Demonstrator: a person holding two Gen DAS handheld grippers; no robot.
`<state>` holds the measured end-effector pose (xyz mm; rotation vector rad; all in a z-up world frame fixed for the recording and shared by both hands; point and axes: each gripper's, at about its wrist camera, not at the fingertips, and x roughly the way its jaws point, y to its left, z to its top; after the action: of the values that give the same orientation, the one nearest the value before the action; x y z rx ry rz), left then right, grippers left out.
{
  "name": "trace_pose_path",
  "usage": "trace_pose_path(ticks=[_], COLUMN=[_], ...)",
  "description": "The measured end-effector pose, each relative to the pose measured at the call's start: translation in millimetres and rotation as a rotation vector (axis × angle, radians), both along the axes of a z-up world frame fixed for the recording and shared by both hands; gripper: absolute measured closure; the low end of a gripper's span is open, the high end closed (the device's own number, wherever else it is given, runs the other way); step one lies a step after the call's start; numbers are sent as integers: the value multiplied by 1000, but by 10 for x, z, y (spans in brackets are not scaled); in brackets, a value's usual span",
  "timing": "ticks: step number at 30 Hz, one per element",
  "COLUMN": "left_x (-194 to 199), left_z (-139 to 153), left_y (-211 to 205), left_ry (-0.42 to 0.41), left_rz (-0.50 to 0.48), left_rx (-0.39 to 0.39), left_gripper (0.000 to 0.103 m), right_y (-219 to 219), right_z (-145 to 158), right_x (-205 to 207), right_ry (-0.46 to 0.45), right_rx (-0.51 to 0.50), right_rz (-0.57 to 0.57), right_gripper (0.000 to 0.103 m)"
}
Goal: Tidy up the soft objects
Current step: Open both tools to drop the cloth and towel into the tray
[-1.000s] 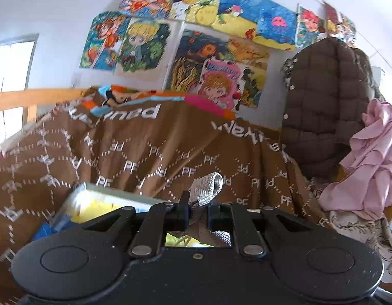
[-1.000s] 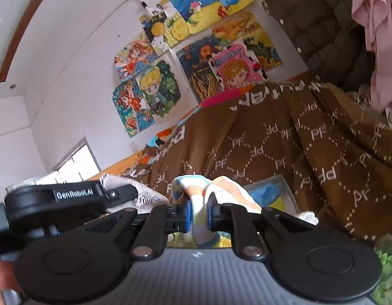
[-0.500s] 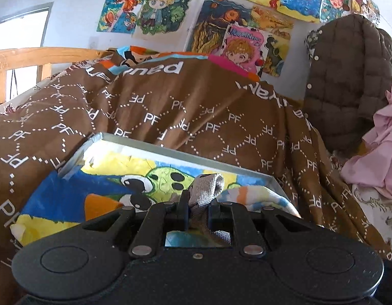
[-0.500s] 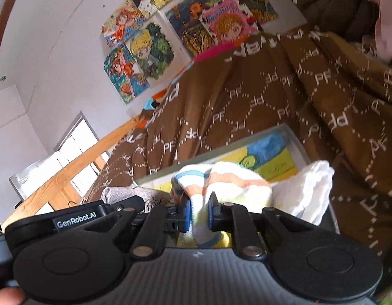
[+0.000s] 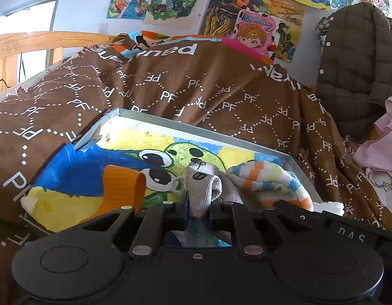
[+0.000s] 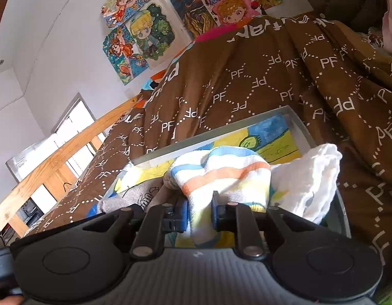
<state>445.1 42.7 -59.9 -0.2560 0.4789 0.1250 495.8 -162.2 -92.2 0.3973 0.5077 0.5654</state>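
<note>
Soft cloths are gathered in a grey tray (image 5: 249, 144) set on a brown patterned blanket (image 5: 196, 89).

A grey cloth (image 5: 202, 185) sits between the jaws of the left gripper (image 5: 198, 207), which are opening though the pads are still pressed on it. A striped cloth (image 6: 221, 172) is likewise pinched in the opening right gripper (image 6: 199, 212). A white cloth (image 6: 310, 178) is draped over the tray's right rim, and an orange piece (image 5: 122, 188) is seen at the near left. Drawings (image 5: 256, 33) are pinned to the far wall, where a quilted jacket (image 5: 356, 58) is hung at right.
</note>
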Motion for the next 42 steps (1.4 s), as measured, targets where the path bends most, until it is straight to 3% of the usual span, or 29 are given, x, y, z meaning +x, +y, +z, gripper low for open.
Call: trace_pose_path(ticks=[2,7,13,19,21,24,30,42], left_x=[-9,-65,-216,-396,-465,-584,-926,-1803], left_z=[-1,-1,47,175,238,358,628,1016], left_y=[0,56,110,165,177,160,114,8], left_ry=[2,0,-22,-39,-52,-74,-146,-236], left_rz=[8,40,70,86,94,94,107,97], left_rx=[-1,-44,-77,-95,-96,-84,-73,-43], left_gripper=[83,63,38,23,21,11,3,1], right_y=[-9,-30,-78,-147,-182,-229,-378,-559], right_z=[18,95,245,443,535,671,921,1249], right_x=[-10,-46,-131,-298,-387,-542,-903,-1700], right_ry=[-4,-12,-41,-77,-104,-143,-212,-301], right_rx=[-6,-29,-53,-69,-75,-91,-110,-122], right_rz=[-2,-10,-27,-45,-51,-60,-91,-99], right_gripper=[79,69,46,25,13,6,0,0])
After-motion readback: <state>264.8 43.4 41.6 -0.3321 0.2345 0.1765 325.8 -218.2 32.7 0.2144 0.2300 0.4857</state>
